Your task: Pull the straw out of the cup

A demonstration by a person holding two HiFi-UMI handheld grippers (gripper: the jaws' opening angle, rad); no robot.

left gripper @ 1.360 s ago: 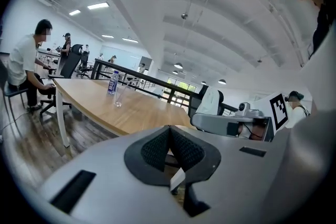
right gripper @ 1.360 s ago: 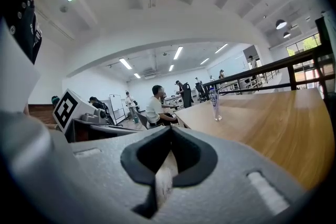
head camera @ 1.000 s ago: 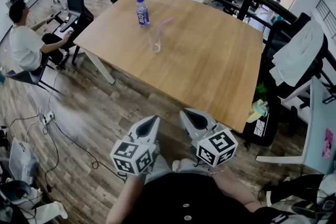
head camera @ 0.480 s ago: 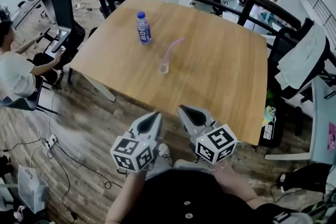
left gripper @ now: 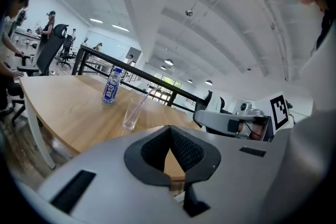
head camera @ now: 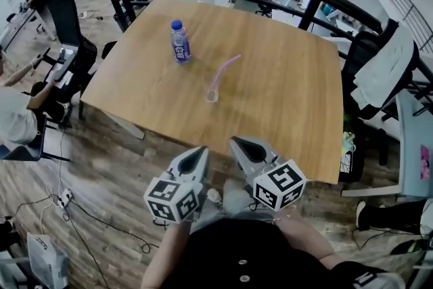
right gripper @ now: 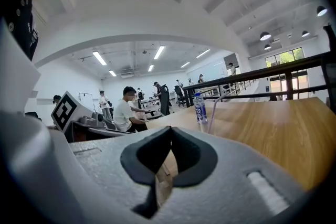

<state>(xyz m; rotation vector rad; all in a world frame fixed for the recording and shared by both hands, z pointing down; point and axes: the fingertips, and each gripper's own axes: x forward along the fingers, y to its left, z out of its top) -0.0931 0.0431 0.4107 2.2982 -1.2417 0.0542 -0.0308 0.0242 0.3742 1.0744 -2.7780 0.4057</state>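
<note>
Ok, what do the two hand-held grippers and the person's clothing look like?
Both the left hand-held gripper and the right hand-held gripper are light grey, tapering shells with dark textured pads. Each carries a white cube printed with black square markers. The person wears a black top with small pale buttons.

Pink straw (head camera: 222, 74) tilted in clear cup (head camera: 212, 93)

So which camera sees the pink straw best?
The head view: the whole straw shows, leaning out of the clear cup. The left gripper view shows it pale and small; the right gripper view, a thin line.
</note>
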